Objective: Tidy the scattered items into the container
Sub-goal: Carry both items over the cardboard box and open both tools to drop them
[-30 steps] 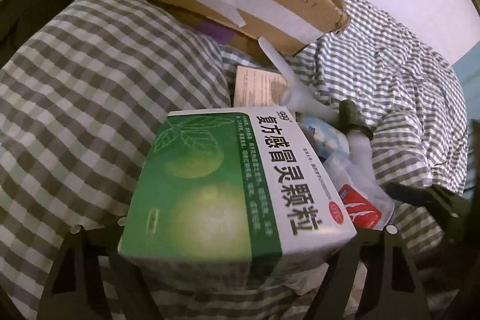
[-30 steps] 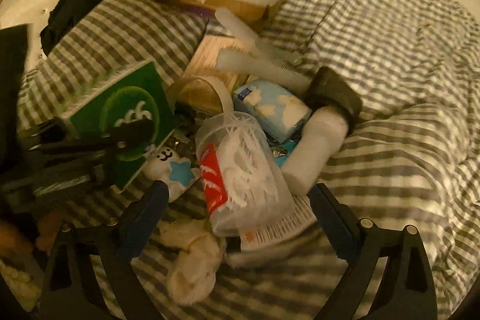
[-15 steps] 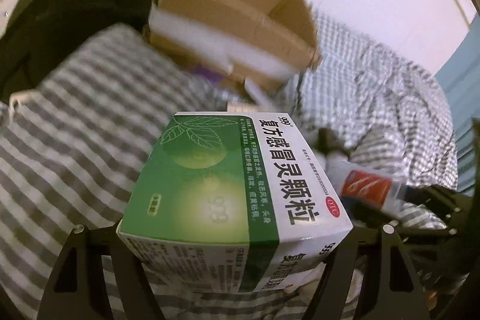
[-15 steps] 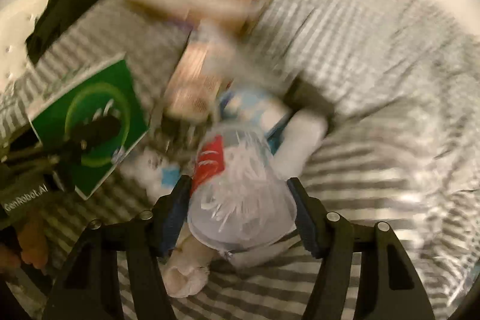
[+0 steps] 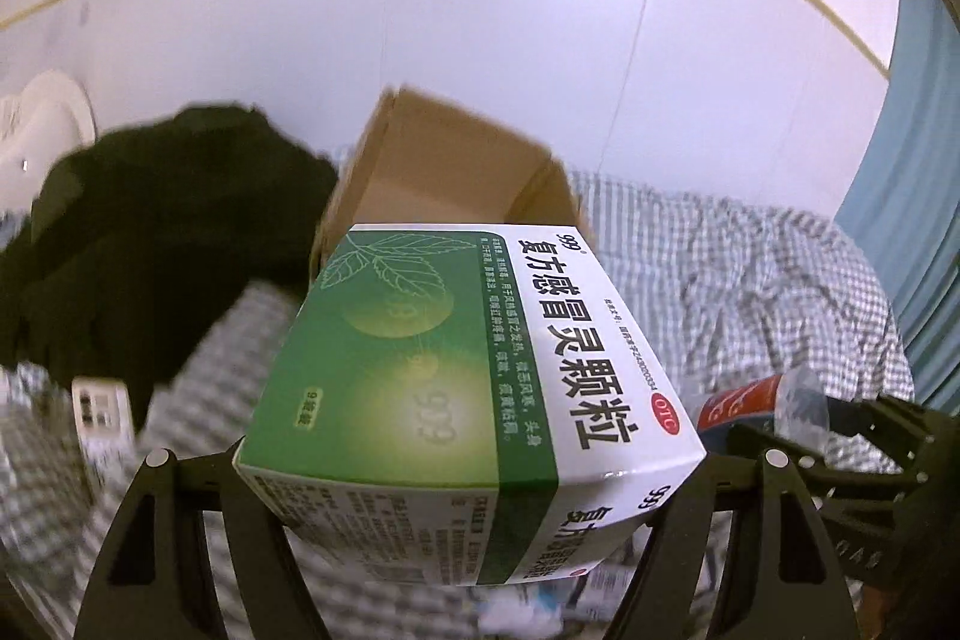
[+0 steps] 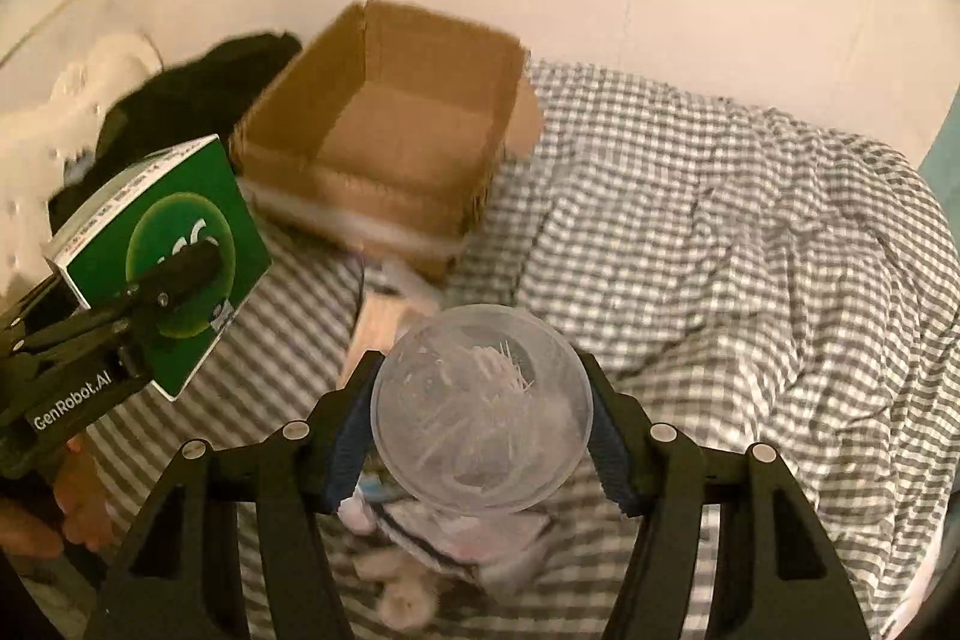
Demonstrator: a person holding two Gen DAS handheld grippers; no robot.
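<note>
My left gripper (image 5: 468, 466) is shut on a green and white medicine box (image 5: 456, 376) and holds it up in the air in front of the open cardboard box (image 5: 444, 172). The medicine box also shows in the right wrist view (image 6: 162, 256), left of the cardboard box (image 6: 390, 142). My right gripper (image 6: 480, 418) is shut on a clear plastic tub of floss picks (image 6: 480, 406), lifted above the bed. The tub's red label shows in the left wrist view (image 5: 756, 394). Leftover small items (image 6: 414, 568) lie blurred on the bed below it.
The checked grey and white duvet (image 6: 720, 280) covers the bed. A black garment (image 5: 150, 244) lies left of the cardboard box. A white remote-like object (image 5: 102, 418) lies on the duvet at the left. A white wall stands behind the cardboard box.
Both grippers have risen from the bed with their items. The right gripper closed on the floss tub and lifted it. The cardboard box's open inside has come into view.
</note>
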